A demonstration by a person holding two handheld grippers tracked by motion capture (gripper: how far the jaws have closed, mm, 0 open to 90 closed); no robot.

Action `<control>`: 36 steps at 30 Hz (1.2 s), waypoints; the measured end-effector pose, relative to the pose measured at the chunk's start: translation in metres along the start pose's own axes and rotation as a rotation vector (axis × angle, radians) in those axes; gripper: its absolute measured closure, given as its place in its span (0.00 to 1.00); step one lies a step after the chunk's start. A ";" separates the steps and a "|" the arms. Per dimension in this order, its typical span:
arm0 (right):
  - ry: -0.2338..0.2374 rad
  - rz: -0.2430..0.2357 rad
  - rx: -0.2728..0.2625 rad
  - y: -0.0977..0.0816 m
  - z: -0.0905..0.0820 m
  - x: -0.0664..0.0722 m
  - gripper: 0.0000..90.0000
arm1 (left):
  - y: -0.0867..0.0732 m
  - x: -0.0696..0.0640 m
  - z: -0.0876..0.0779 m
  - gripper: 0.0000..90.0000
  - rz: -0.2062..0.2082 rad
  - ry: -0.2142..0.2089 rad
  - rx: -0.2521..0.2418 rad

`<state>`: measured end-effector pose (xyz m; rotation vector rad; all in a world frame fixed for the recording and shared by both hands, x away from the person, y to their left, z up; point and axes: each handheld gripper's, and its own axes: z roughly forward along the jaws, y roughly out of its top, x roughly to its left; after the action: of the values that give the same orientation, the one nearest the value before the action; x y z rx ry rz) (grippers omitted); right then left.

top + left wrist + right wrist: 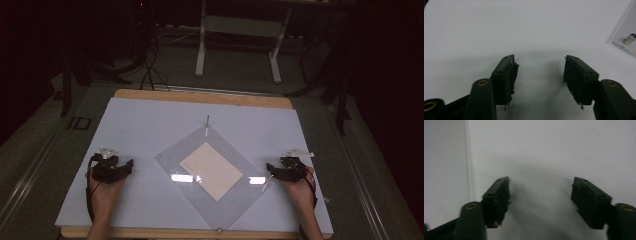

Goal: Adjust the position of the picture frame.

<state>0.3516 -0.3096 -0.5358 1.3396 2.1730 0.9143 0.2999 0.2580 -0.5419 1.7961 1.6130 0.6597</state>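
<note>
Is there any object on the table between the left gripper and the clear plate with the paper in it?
Nothing visible does. The left gripper has open, empty jaws over bare white table, and the near corner of the clear plate lies just beyond it with only that surface between.

A pale cream sheet (211, 170) lies under a clear plate (175, 156); the table cover (135, 125) looks pale bluish-white; both grippers are black.
</note>
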 end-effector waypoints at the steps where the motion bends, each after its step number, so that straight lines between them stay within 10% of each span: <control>1: 0.000 0.000 0.000 0.000 0.000 0.000 0.44 | 0.000 0.000 0.000 0.49 -0.001 -0.004 -0.001; 11: 0.065 -0.006 -0.043 0.004 -0.020 0.002 0.64 | 0.009 -0.007 -0.004 0.52 0.031 -0.124 -0.027; 36: 0.155 -0.121 -0.023 -0.027 -0.060 0.024 0.72 | 0.080 -0.051 0.038 0.55 0.138 -0.335 -0.116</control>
<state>0.2850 -0.3154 -0.5144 1.1462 2.3232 1.0226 0.3755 0.1986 -0.5069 1.8310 1.2147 0.4709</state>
